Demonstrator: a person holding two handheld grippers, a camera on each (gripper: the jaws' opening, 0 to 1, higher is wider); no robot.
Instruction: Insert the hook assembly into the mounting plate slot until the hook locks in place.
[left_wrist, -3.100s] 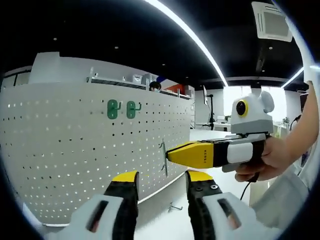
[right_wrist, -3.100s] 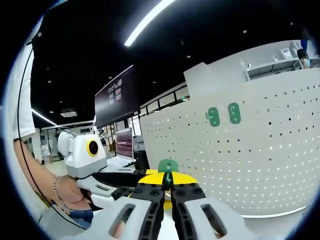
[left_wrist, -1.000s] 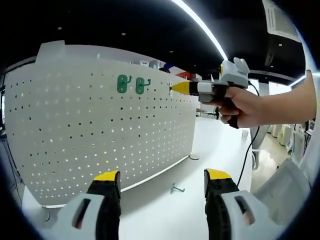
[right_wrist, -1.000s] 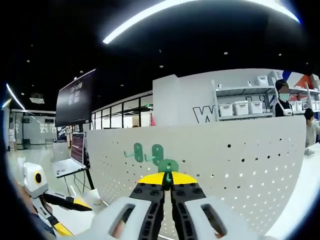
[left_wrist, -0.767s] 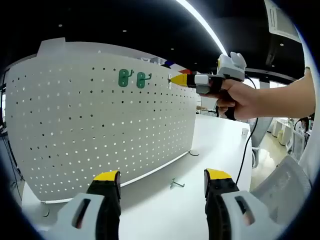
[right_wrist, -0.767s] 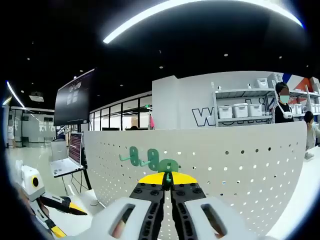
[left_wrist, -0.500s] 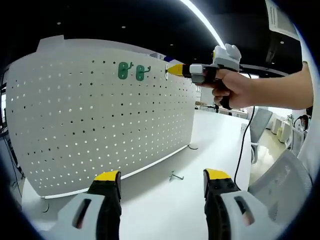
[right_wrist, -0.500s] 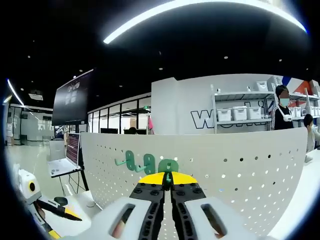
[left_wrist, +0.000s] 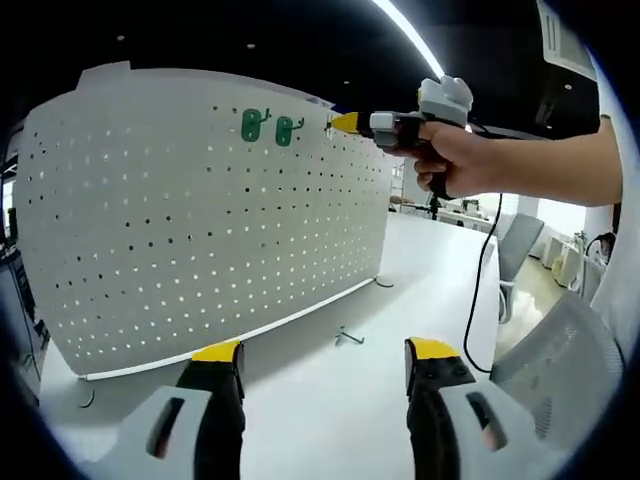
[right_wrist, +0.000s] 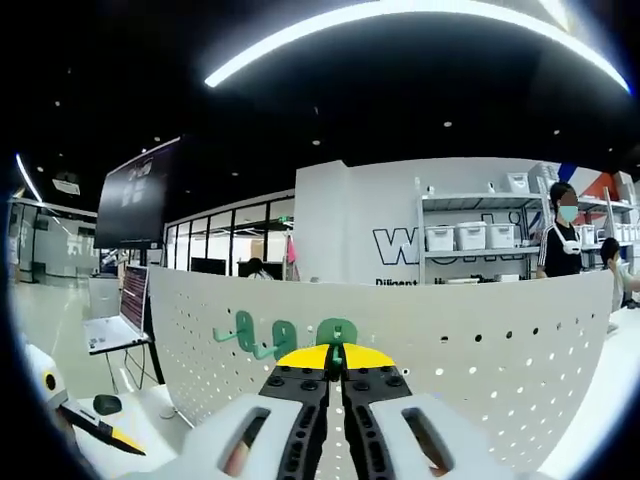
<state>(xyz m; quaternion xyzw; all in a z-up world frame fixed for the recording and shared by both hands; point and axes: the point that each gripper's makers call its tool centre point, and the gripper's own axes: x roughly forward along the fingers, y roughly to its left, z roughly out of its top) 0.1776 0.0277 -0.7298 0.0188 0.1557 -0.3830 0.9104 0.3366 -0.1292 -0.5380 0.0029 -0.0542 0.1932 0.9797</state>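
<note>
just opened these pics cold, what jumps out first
The big white perforated pegboard panel standing on the white table dominates the left gripper view, with two green plastic hooks mounted near its top edge. Beside them, the right claw, held up in a person's hand, presses a third green hook against the panel's top row. The left claw hangs open over the table, near a small metal hook.

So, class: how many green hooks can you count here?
3. Two hang side by side near the top of the pegboard: one and its neighbour. A third is in the right gripper.
</note>
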